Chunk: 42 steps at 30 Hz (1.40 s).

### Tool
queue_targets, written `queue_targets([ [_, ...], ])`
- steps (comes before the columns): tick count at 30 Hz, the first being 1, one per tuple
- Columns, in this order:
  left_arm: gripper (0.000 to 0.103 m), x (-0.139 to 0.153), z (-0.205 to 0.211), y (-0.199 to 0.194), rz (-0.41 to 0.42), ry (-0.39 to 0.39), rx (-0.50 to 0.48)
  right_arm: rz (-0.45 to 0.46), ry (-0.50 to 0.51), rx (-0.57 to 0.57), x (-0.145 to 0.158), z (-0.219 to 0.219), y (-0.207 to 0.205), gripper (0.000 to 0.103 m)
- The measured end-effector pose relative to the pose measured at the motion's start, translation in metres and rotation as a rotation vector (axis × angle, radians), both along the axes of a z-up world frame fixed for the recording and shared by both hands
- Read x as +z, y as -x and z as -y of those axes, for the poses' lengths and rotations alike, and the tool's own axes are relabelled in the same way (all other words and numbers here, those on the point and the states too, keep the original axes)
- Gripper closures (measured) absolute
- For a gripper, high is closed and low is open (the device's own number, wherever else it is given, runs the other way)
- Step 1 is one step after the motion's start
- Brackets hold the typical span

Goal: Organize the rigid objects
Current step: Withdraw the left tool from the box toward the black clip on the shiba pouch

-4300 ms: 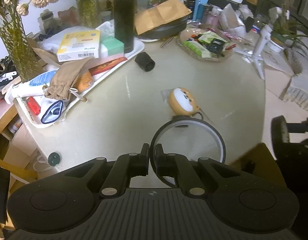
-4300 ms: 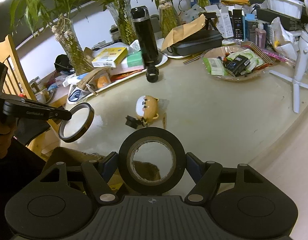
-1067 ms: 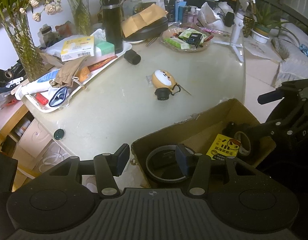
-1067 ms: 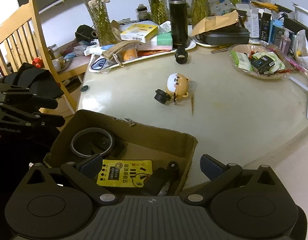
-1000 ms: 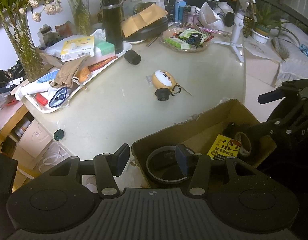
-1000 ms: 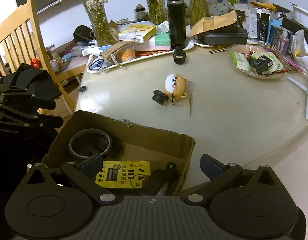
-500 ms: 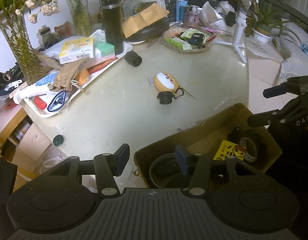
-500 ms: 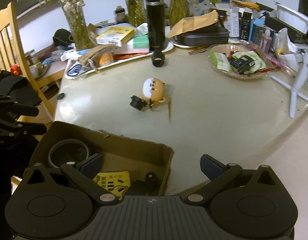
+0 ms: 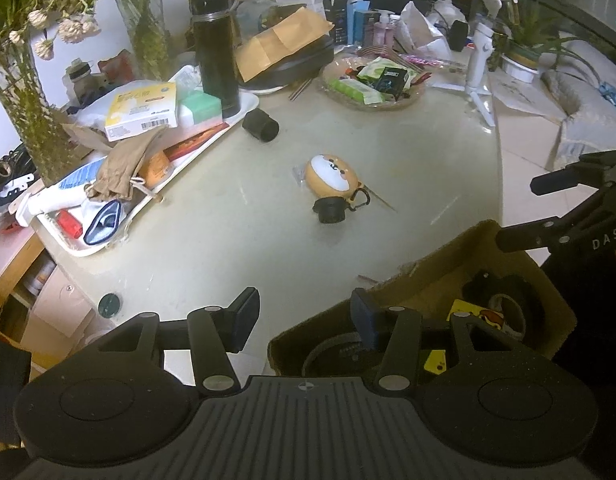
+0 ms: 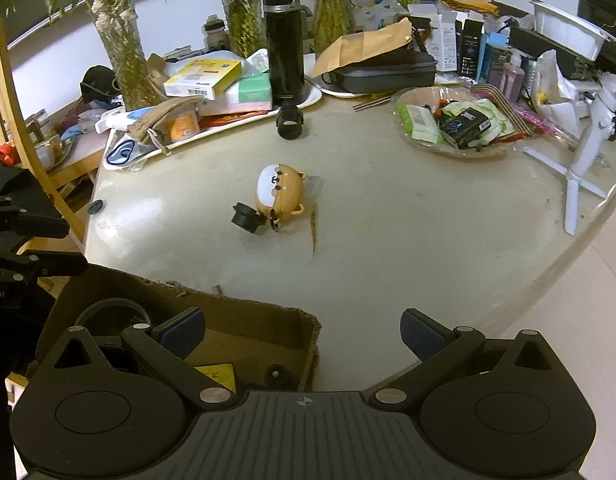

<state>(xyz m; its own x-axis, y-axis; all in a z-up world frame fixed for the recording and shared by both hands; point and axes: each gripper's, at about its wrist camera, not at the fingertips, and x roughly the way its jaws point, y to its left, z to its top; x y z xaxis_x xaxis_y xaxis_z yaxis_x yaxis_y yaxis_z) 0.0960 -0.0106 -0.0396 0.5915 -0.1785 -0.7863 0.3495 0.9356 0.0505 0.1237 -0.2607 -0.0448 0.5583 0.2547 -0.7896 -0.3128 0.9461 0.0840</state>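
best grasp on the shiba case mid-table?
Probably across the narrow width of the shiba case, from above. It lies flat and face-up, its long axis running away from the right gripper. Avoid the near end: a black cap and the clip crowd it there.

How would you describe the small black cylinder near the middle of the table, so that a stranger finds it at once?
On the pale round table, find the orange dog-faced pouch at its middle. The small black cylinder lies against the pouch, on the cardboard box side; the larger black cylinder lies by the white tray.

"das" in pale letters on the right gripper (image 9: 588, 236) body, seen from the left wrist view. yellow box (image 9: 142, 110) has a barcode, digits too small. other labels unreadable.
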Motion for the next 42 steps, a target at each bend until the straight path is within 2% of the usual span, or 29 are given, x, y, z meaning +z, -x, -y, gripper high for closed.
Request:
queue_targets([
  [23,0.053,-0.014,0.015,-0.039,-0.026,-0.021,-0.023,0.014,-0.009,-0.046,0.0,0.026,-0.007,0.0],
  [42,0.053,-0.04,0.03,-0.083,-0.066,0.006,-0.026,0.008,-0.11,-0.107,-0.002,0.046,-0.009,0.0],
])
